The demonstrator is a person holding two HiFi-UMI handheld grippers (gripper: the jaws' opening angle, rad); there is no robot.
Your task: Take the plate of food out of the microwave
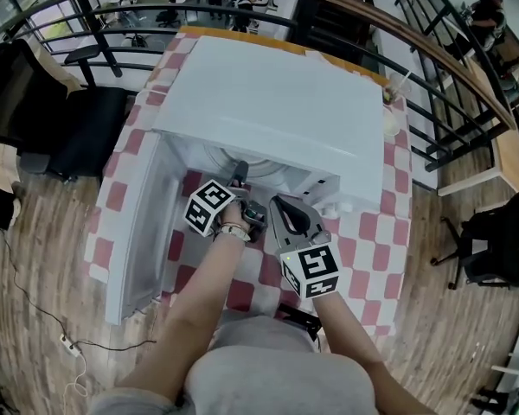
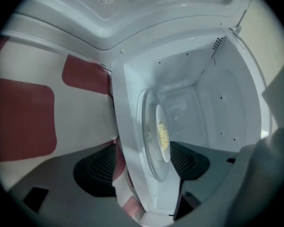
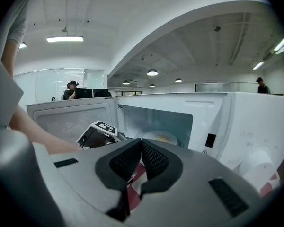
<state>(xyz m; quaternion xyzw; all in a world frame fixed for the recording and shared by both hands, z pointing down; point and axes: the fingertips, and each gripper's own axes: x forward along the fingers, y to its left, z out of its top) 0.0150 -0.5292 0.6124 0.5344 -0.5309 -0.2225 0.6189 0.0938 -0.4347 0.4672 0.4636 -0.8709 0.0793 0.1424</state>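
The microwave (image 1: 277, 102) stood open; its plate (image 2: 164, 136) sat between my parted left fingers (image 2: 189, 162), ungripped, not yet out; my right fingers (image 3: 154, 160) were closed, empty.

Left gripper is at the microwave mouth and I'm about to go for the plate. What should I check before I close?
1. Microwave door swung wide open: ok.
2. Plate with food sits on the turntable inside: ok.
3. Left gripper jaws apart, nothing held: ok.
4. Plate rim between the pads: cannot tell. One pad lines up inside beside the plate, the other outside the front sill.
5. Right gripper shut, empty, out in front of the opening: ok.
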